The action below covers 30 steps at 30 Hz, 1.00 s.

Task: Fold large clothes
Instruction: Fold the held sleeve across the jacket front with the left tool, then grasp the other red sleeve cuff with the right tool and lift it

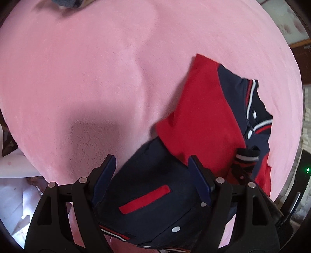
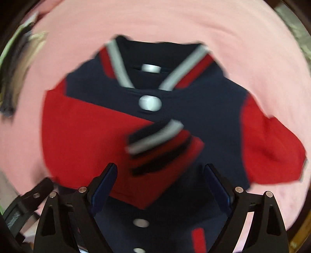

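Note:
A navy and red varsity jacket point(image 1: 204, 120) lies on a pink blanket point(image 1: 87, 77). In the left wrist view one red sleeve is folded across the body and the hem with a red pocket strip point(image 1: 144, 198) lies between the fingers. My left gripper point(image 1: 152, 165) is open over the hem. In the right wrist view the jacket point(image 2: 194, 101) faces me collar up, with white snap buttons and a striped cuff point(image 2: 157, 140) lying on the front. My right gripper point(image 2: 161, 173) is open just above the lower front. The right view is motion blurred.
The pink blanket covers the whole bed point(image 2: 252, 39). A dark garment point(image 1: 68, 3) lies at the far edge. White items point(image 1: 13, 194) sit off the bed's left side. My left gripper's body point(image 2: 25, 202) shows at the lower left of the right wrist view.

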Each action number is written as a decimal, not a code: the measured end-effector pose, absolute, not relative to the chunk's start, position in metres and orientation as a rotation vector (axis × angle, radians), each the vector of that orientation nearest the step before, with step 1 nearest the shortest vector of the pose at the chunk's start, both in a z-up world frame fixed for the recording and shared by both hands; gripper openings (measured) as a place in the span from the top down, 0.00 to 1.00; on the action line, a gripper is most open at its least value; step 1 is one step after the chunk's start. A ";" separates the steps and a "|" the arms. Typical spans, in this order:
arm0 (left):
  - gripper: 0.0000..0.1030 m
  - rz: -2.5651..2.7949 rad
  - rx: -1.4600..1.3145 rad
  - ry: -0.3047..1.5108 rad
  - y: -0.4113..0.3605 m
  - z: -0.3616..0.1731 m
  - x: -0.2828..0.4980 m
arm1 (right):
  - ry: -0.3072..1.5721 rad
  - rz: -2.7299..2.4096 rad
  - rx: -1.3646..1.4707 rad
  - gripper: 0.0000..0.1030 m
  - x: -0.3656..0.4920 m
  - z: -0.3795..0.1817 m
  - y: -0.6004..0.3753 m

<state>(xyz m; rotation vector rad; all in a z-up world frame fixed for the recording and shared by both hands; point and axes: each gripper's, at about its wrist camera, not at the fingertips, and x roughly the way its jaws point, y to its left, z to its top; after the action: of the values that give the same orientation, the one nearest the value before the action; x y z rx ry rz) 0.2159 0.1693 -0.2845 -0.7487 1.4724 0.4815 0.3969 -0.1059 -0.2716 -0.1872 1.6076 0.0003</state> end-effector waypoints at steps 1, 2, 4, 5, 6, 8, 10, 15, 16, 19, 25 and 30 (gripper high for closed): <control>0.28 0.478 -0.745 1.477 0.169 -0.285 0.215 | 1.612 -0.037 -0.132 0.11 0.395 -0.267 -0.122; 0.28 0.477 -0.742 1.484 0.169 -0.286 0.214 | 1.613 -0.059 -0.097 0.11 0.394 -0.264 -0.133; 0.28 0.487 -0.740 1.496 0.166 -0.293 0.215 | 1.621 -0.160 -0.073 0.11 0.389 -0.258 -0.163; 0.28 0.488 -0.743 1.499 0.166 -0.294 0.214 | 1.621 -0.196 -0.063 0.11 0.387 -0.255 -0.174; 0.28 0.488 -0.747 1.499 0.166 -0.293 0.214 | 1.612 -0.214 -0.001 0.11 0.384 -0.250 -0.190; 0.28 0.480 -0.743 1.495 0.164 -0.290 0.213 | 1.582 -0.173 0.183 0.11 0.379 -0.241 -0.217; 0.28 0.462 -0.724 1.499 0.160 -0.290 0.216 | 1.574 -0.093 0.307 0.11 0.376 -0.237 -0.234; 0.28 0.440 -0.689 1.510 0.152 -0.293 0.224 | 1.577 0.054 0.478 0.11 0.373 -0.237 -0.249; 0.28 0.437 -0.685 1.515 0.151 -0.292 0.225 | 1.569 0.059 0.473 0.12 0.374 -0.235 -0.249; 0.28 0.426 -0.665 1.528 0.148 -0.292 0.227 | 1.570 0.037 0.390 0.30 0.363 -0.233 -0.240; 0.28 0.428 -0.642 1.534 0.145 -0.290 0.228 | 1.543 0.044 0.381 0.78 0.374 -0.240 -0.239; 0.28 0.422 -0.618 1.528 0.138 -0.281 0.232 | 1.386 0.224 0.365 0.88 0.377 -0.215 -0.227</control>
<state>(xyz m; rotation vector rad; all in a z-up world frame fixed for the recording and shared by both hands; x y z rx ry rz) 0.2319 0.1379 -0.2809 -0.6175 1.5276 0.4221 0.3768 -0.2270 -0.2146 0.3647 1.3857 0.2235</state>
